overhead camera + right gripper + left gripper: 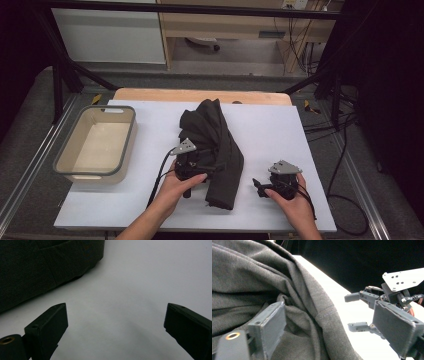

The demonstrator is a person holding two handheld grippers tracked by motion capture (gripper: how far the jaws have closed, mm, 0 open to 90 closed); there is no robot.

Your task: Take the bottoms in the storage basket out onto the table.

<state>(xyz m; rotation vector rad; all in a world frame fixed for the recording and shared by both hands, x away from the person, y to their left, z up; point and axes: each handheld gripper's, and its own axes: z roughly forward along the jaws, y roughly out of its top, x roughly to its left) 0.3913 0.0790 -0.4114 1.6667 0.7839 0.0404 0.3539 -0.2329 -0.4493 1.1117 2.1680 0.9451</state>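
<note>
1. left hand [181, 186] enters from the 6 o'clock edge of the high view, forearm angled toward 1 o'clock, fingers wrapped around the body of the left gripper [212, 162].
2. left gripper: grey plate on top, jaws pointing toward 3 o'clock in the high view; in the left gripper view the jaws stand wide apart, nothing clamped between them.
3. right hand [292, 200] enters from the 5 o'clock corner, forearm angled toward 11 o'clock, holding the right gripper [258, 186].
4. right gripper: grey plate uppermost, jaws pointing toward 9 o'clock, facing the left gripper; jaws spread wide, gap empty.
5. the two grippers are well apart.
</note>
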